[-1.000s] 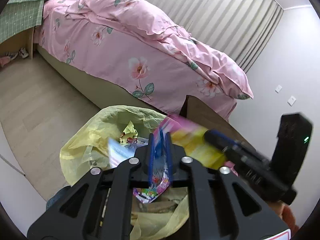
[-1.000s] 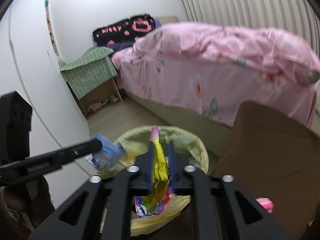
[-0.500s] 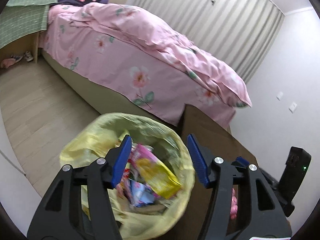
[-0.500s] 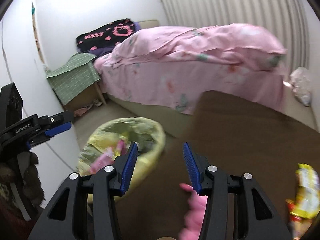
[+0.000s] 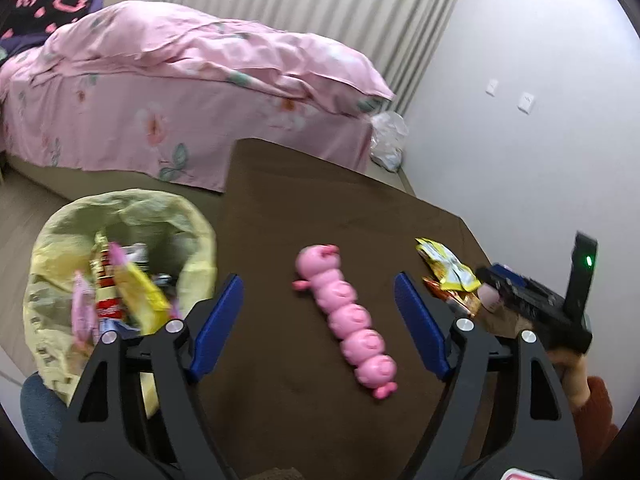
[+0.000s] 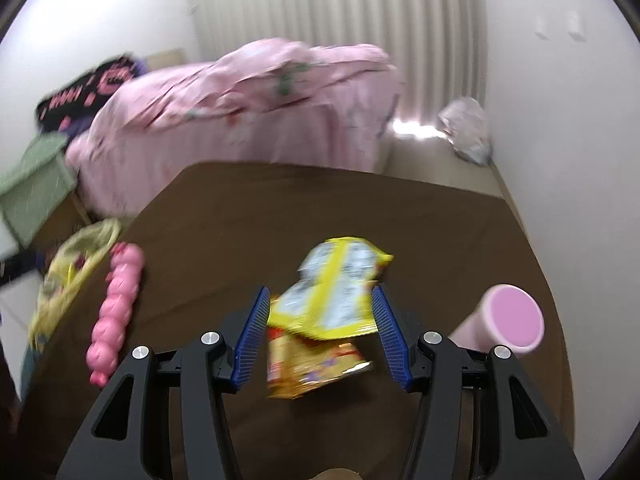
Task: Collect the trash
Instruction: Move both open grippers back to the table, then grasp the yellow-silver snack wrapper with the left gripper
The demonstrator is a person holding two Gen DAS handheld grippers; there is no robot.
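Two yellow snack wrappers [image 6: 328,320] lie overlapped on the brown table [image 6: 280,208], framed by the right gripper [image 6: 320,336], its jaws just widened, nothing clasped. The left gripper [image 5: 318,320], likewise widened and empty, is aimed at a pink toy [image 5: 346,320], which might be binned by mistake in the yellow-lined bin [image 5: 60,256].

We are in a home bedroom: a bed [image 5: 192,92] under a pink flowered quilt [image 5: 216,56], long pale curtains [image 5: 304,4], and a brown-covered table [image 5: 320,216] beside it.
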